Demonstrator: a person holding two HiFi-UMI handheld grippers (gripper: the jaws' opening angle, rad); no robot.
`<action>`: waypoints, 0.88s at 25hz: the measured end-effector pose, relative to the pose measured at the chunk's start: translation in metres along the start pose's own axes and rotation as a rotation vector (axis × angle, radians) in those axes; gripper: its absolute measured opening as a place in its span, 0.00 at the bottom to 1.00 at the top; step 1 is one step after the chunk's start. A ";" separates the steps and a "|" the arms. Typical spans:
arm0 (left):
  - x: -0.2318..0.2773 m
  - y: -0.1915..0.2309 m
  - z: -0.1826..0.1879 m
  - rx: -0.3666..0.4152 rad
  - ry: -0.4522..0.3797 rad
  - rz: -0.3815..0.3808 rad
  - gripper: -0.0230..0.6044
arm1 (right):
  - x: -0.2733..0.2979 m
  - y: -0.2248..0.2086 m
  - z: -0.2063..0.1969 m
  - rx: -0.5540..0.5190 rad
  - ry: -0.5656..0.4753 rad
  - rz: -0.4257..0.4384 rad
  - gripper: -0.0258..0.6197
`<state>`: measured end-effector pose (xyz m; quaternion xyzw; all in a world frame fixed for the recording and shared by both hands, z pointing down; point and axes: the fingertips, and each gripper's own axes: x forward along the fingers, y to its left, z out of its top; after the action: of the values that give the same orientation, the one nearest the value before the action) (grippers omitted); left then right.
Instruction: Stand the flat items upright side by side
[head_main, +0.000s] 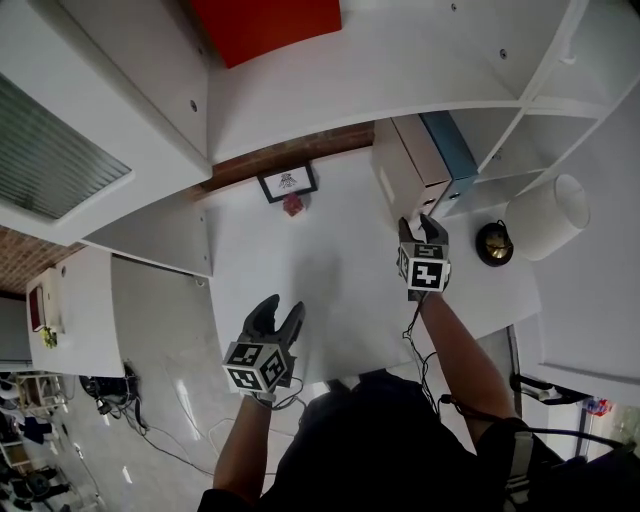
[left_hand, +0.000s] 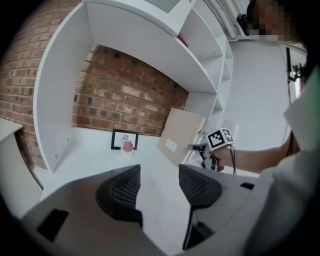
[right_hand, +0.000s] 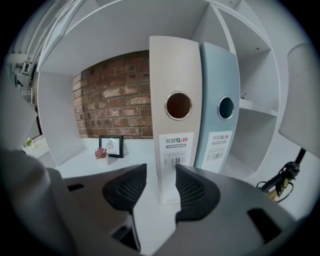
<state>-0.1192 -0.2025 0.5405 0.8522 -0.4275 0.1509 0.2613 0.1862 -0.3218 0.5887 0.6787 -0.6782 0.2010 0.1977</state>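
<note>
The beige binder (right_hand: 175, 125) stands upright on its lower edge at the right end of the tabletop (head_main: 330, 280), spine toward us. The blue binder (right_hand: 220, 125) stands just beside it on its right, against the shelving. We cannot tell whether the two covers touch along their full depth.

The right gripper (right_hand: 161, 167) straddles the lower end of the beige spine. Its jaws are apart: a strip of white tabletop shows between the left pad and the spine, so we judge it to have no grip yet. The left gripper (left_hand: 160, 170) hangs open and empty over the near part of the tabletop, well apart from both binders.

We judge the step in hand to be taking hold of the beige binder to square it against the blue one. To do this well:
- centre the spine between the pads before closing;
- grip low, so the binder does not pivot;
- keep the spine vertical and slide, not lift, toward the blue binder;
- hold the left gripper ready at the broad cover to steady it.

The picture frame (right_hand: 111, 146) and small plant (right_hand: 101, 152) at the back wall are well clear.
</note>
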 end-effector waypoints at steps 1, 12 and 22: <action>0.001 0.000 0.001 -0.004 -0.004 0.003 0.42 | -0.001 0.001 0.000 0.003 -0.002 0.001 0.32; -0.007 0.003 0.020 -0.001 -0.063 -0.014 0.42 | -0.030 0.024 0.007 0.052 -0.038 0.077 0.31; -0.053 0.019 0.068 0.041 -0.200 -0.026 0.41 | -0.112 0.116 0.071 -0.004 -0.234 0.211 0.27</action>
<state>-0.1631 -0.2163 0.4658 0.8737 -0.4370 0.0703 0.2020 0.0703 -0.2663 0.4683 0.6219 -0.7646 0.1389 0.0963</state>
